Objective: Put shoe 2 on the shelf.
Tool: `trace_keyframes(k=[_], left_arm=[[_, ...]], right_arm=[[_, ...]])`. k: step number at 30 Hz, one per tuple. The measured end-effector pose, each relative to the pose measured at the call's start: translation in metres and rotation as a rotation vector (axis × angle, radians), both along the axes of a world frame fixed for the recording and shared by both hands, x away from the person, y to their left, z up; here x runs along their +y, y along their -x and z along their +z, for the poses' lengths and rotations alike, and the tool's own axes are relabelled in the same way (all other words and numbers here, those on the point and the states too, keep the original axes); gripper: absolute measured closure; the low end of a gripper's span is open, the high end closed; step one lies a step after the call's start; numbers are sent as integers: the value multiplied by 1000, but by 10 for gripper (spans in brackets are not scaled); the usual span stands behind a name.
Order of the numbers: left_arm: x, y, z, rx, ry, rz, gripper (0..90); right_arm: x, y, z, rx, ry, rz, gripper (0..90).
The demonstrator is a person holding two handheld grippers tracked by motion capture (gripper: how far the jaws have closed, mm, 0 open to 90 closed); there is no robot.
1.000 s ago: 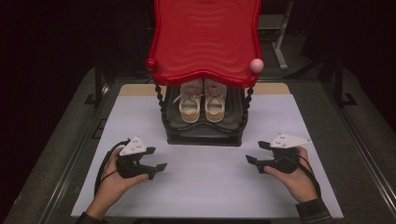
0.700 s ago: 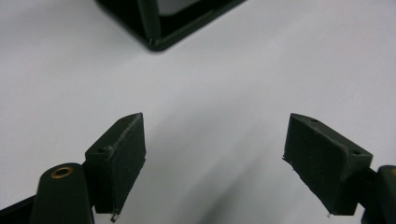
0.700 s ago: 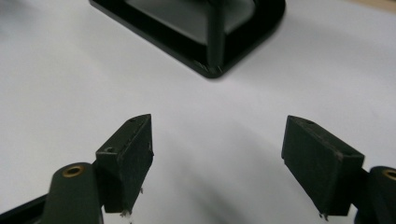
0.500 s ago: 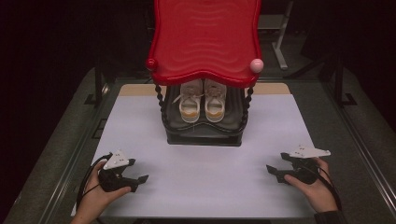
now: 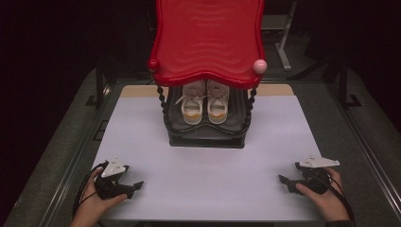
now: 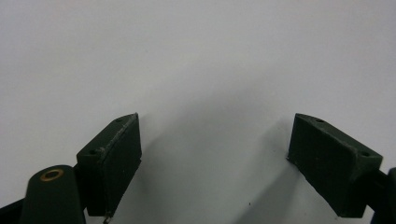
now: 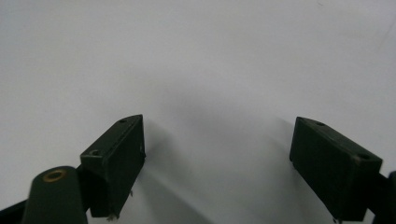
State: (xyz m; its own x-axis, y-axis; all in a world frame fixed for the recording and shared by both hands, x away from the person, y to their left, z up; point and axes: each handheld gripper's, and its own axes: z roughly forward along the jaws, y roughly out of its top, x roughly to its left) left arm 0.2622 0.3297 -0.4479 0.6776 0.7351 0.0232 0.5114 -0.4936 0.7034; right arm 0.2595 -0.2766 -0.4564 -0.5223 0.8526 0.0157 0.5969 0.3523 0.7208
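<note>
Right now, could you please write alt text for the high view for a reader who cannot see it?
A pair of white shoes sits in a black rack under a red wavy shelf on a white mat. Near the mat's front corners, the left gripper and right gripper rest open and empty.

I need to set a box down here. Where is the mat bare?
The white mat is bare between the left gripper and the right gripper, and on both sides of the black rack. The rack's lower shelf is crowded by the pair of shoes.
</note>
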Motion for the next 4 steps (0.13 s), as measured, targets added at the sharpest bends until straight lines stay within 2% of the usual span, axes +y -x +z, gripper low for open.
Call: trace_keyframes(k=[1, 4], left_arm=[[2, 0, -2, -6, 18, 3, 159], [1, 2, -2, -15, 15, 4, 153]], right_arm=[[0, 0, 0, 3, -1, -2, 171], [0, 0, 0, 2, 2, -4, 160]])
